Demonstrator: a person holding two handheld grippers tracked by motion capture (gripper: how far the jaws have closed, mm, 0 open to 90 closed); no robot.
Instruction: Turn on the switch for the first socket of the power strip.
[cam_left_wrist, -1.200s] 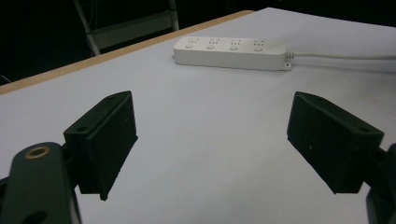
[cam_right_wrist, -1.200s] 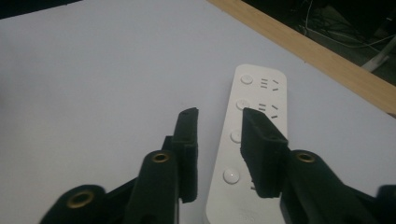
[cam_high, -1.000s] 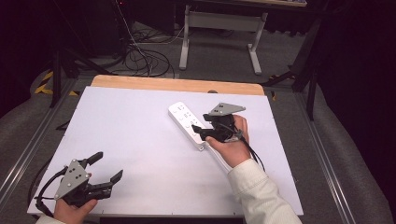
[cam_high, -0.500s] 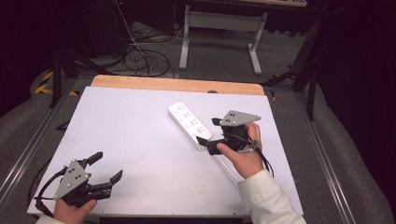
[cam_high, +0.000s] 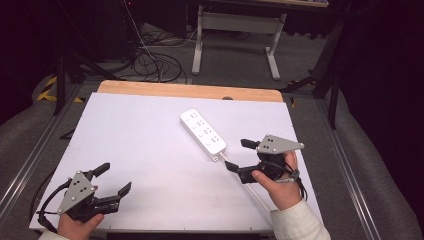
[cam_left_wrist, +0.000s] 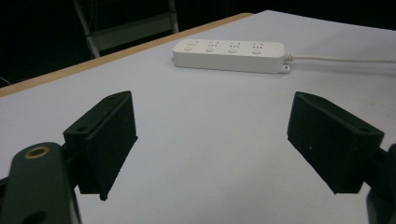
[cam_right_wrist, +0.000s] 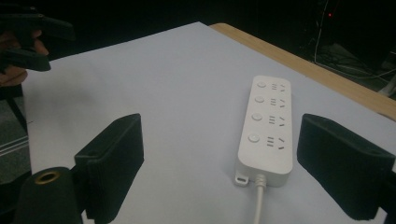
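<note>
The left gripper (cam_high: 109, 179) sits low at the near left of the high view, gripped from behind by the left hand (cam_high: 75, 227), its two black fingers (cam_left_wrist: 105, 140) spread wide apart with nothing between them, pointing forward and to the right. The right gripper (cam_high: 239, 155) is at the near right, held in the right hand (cam_high: 277, 185) with a white sleeve behind the wrist. Its jaws have just been opening and stand well apart, nothing between them, pointing left.
</note>
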